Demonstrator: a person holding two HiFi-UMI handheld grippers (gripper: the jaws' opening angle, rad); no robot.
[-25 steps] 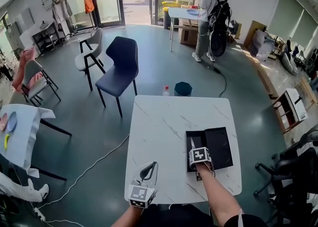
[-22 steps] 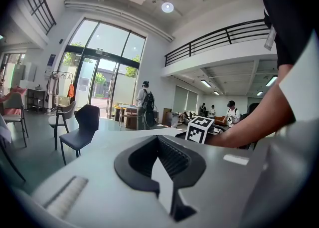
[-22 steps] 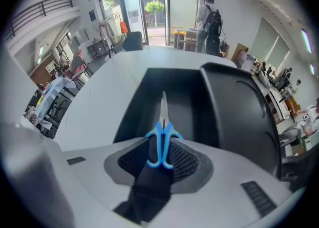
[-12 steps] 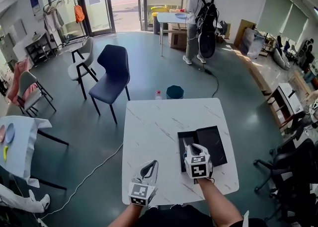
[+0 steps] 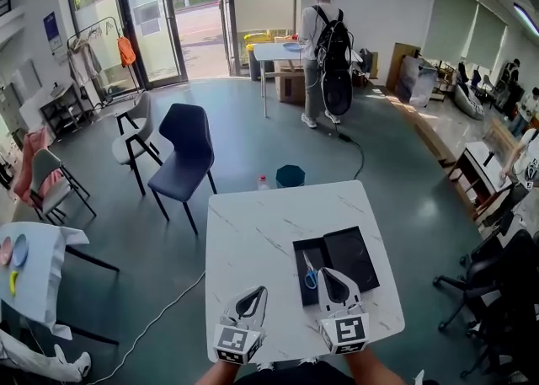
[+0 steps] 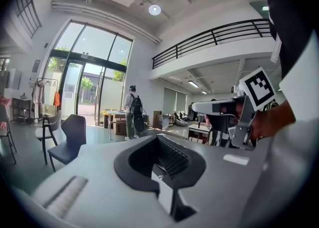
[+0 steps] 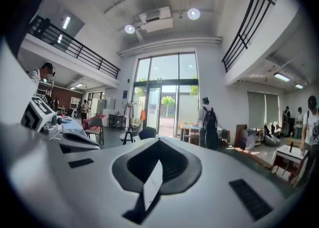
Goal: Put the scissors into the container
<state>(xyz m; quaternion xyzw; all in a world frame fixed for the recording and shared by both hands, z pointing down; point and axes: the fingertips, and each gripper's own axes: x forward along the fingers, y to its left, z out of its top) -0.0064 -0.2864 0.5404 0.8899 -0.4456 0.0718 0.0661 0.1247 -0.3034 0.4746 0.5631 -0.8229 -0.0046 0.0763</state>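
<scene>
On the white marble table an open black container lies flat, and the blue-handled scissors rest in its left half. My right gripper hovers level above the container's near edge, apart from the scissors. Its jaws have just been closing and are now shut with nothing between them. Over the table's near left, my left gripper is also shut and empty. Each gripper view shows the other gripper beside it and the room beyond, not the table.
Beyond the table's far edge stand a dark blue chair, a teal stool and a small bottle. A person with a backpack stands far back. An office chair is at the right, a cloth-covered table at the left.
My right gripper has lifted out of the container, swung from pointing down to level and shut, leaving the scissors in the box. My left gripper rose slightly.
</scene>
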